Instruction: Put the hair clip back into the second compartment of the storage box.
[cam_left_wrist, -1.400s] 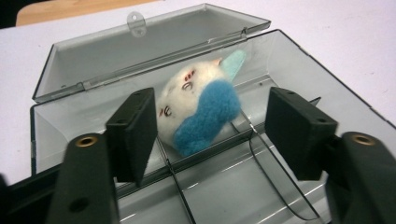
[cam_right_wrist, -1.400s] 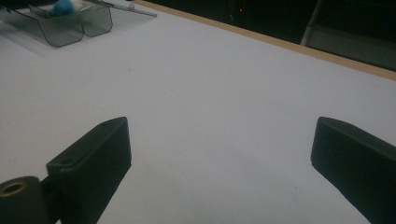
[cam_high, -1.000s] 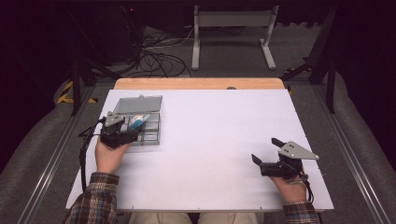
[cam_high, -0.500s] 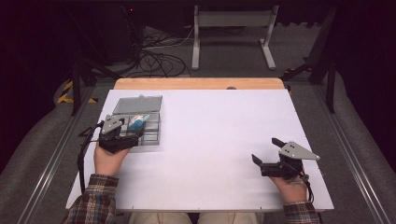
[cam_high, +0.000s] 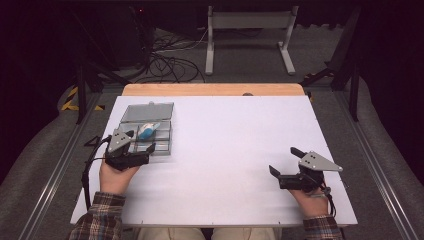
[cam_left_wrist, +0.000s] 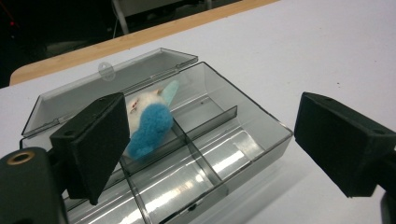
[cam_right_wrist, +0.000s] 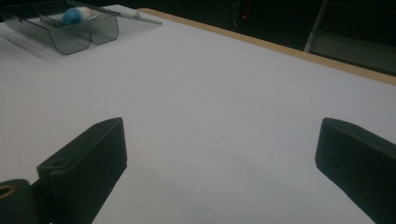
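One blue-and-white felt toy lies in one clear compartment box.

white table with a wooden far edge, just a clear plastic compartment box sitting on its left side

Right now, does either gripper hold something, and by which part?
Nothing is held. The left gripper is open above the box; the right gripper is open and empty.
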